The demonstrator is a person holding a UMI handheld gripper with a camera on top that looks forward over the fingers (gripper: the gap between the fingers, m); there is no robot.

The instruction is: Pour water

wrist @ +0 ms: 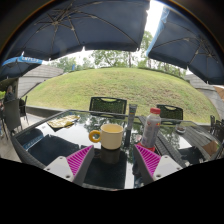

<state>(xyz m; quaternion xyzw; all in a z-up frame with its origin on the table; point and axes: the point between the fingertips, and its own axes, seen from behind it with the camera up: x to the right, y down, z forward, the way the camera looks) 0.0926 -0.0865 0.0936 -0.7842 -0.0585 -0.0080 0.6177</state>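
Outdoors, under dark parasols point(90, 25) with a grassy slope behind, stood a glass table point(45, 140); a yellow mug point(110, 135) rested on it just ahead of the gripper point(112, 160); a water bottle with a red cap point(150, 128) stood just beside the mug, upright and capped; the fingers were spread apart and held nothing; judged from this, pouring had not begun; grasping, uncapping and tipping the bottle remained.

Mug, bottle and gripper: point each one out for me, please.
mug point(111, 136), gripper view, on the middle of its cream side.
bottle point(151, 130), gripper view, on its clear body below the red cap.
gripper point(114, 160), gripper view, midway between its open fingers, nothing held.
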